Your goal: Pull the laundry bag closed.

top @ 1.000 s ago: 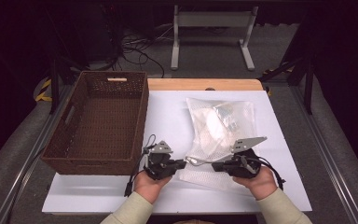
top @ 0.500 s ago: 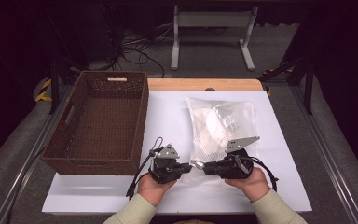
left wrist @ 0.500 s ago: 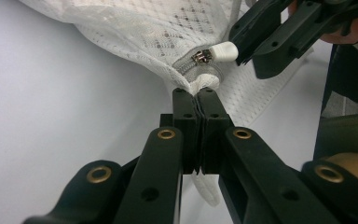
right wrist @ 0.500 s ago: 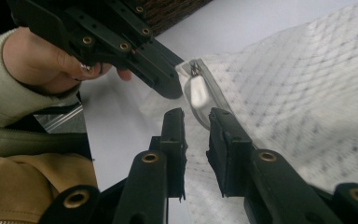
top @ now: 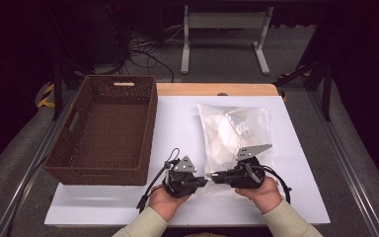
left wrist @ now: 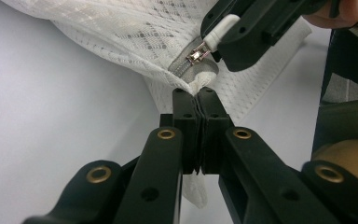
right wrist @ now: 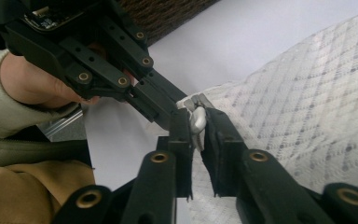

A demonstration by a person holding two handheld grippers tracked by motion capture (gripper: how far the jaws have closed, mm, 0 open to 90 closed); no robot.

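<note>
On the white table a white mesh bag lies flat at about 3 o'clock from the brown wicker basket, well apart from it; the bag's near corner points toward 6 o'clock, where both grippers meet it.

The left gripper comes in from about 7 o'clock in the high view; its jaws are pressed tight together on a bunched fold of the bag's mesh at the end of the zip; the cloth squeezes out white between the pads.

The right gripper comes in from about 5 o'clock in the high view, its tips almost touching those of the left gripper; its jaws stand narrow, with the white zip pull between them; they have just been closing, and the pull looks pinched between the pads. In the left gripper view the same pull sticks out of the right gripper's tip at 1 o'clock, joined to the small metal slider.

A hand in a pale sleeve holds the left gripper; the other hand holds the right one; both rest near the table's 6 o'clock edge.
</note>
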